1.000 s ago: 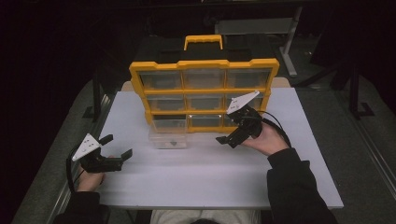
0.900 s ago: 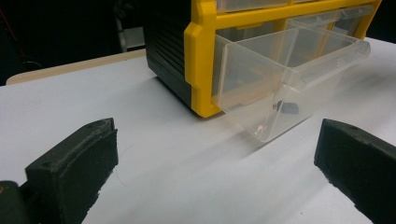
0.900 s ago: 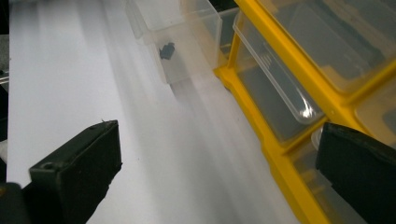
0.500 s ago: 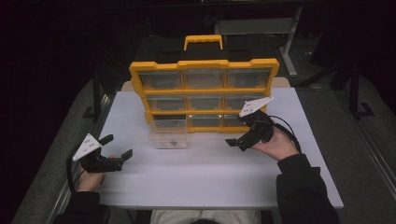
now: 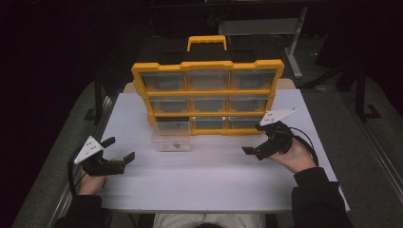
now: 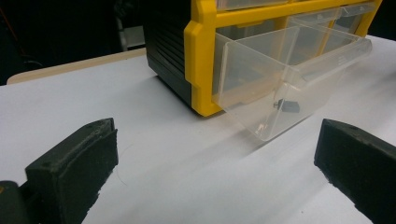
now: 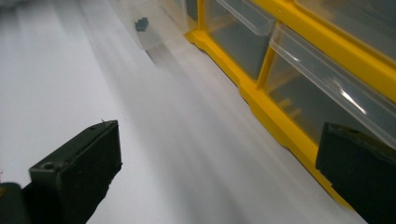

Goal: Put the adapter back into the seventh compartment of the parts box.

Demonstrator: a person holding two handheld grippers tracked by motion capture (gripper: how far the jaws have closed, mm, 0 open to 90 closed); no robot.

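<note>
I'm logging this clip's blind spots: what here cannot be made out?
- Small dark part in the pulled-out drawer: too small to identify, left gripper view.
- Closed drawers' contents: hidden by cloudy fronts, high view.
- Organizer back: hidden by darkness.
- Table: streaked with blur, right gripper view.

**What I cannot make out from here**

The small dark piece (image 6: 286,105) inside the pulled-out clear drawer (image 6: 280,79) is too small for me to identify. In the right gripper view, motion blur smears the worktop (image 7: 154,140). The yellow organizer (image 7: 280,119) is cut off by both gripper views' edges.
</note>
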